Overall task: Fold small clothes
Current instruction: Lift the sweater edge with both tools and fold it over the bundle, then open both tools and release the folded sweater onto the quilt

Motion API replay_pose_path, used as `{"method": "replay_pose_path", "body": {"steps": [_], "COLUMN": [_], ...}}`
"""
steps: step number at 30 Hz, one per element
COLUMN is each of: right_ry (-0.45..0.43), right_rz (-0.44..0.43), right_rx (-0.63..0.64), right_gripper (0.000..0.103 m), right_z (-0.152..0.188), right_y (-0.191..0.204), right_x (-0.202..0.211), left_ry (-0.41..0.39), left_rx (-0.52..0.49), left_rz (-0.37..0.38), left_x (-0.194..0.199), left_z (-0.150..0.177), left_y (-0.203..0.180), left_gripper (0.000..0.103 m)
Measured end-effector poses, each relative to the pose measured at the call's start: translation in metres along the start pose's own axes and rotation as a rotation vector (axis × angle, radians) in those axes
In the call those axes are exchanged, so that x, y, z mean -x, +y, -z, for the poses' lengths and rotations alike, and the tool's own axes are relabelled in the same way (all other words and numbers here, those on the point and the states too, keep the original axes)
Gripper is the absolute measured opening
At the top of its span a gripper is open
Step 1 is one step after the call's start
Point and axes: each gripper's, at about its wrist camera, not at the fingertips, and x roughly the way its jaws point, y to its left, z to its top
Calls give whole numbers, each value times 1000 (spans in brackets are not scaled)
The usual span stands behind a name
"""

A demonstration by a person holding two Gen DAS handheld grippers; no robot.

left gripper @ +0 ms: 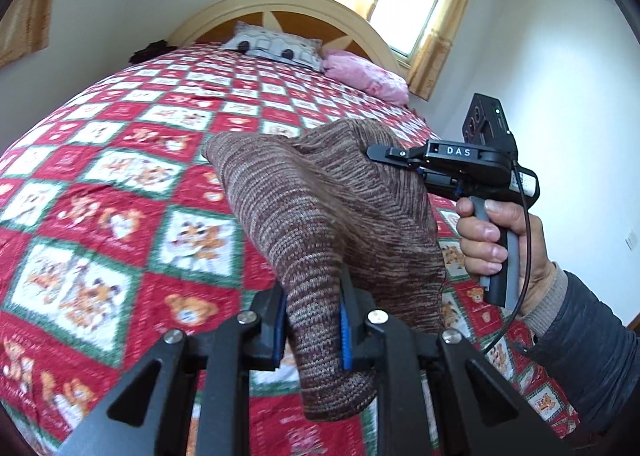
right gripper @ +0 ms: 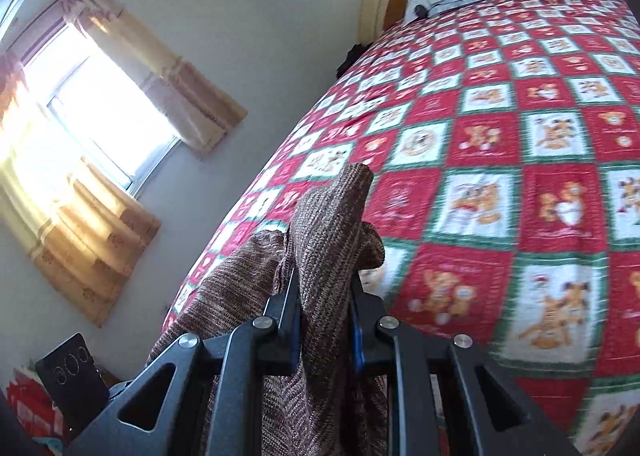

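A brown knitted garment (left gripper: 320, 208) hangs in the air above the bed, held between both grippers. My left gripper (left gripper: 314, 320) is shut on one edge of it, the cloth bunched between the blue-padded fingers. My right gripper (left gripper: 374, 154) shows in the left wrist view at the right, held by a hand, shut on the garment's far edge. In the right wrist view the right gripper (right gripper: 325, 296) is shut on the same garment (right gripper: 332, 232), which drapes down to the left.
The bed carries a red, green and white teddy-bear quilt (left gripper: 120, 184). A grey patterned pillow (left gripper: 276, 42) and a pink pillow (left gripper: 366, 76) lie by the wooden headboard (left gripper: 280, 4). A curtained window (right gripper: 100, 112) is in the wall beside the bed.
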Motion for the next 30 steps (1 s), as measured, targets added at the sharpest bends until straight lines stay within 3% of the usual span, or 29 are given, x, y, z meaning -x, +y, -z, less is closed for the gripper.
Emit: {"method": "replay_pose_path", "body": {"steps": [12,19,30], "right_ry": [51,100,179], "right_rz": [-60,-34,46], "right_rx": [40,57,-14], "right_gripper": [19,19,19], "right_z": [7,13,36], "right_y": [47,57,25], "right_x": [-47,-80,-123], "left_ry": [-43,-35,52], "left_rx": [66,104,179], "left_rz": [-54,-76,-100], "left_x": [38,44,20], "left_z": [15,30,64], "left_y": [39,58,93], "left_gripper": [21,21,21]}}
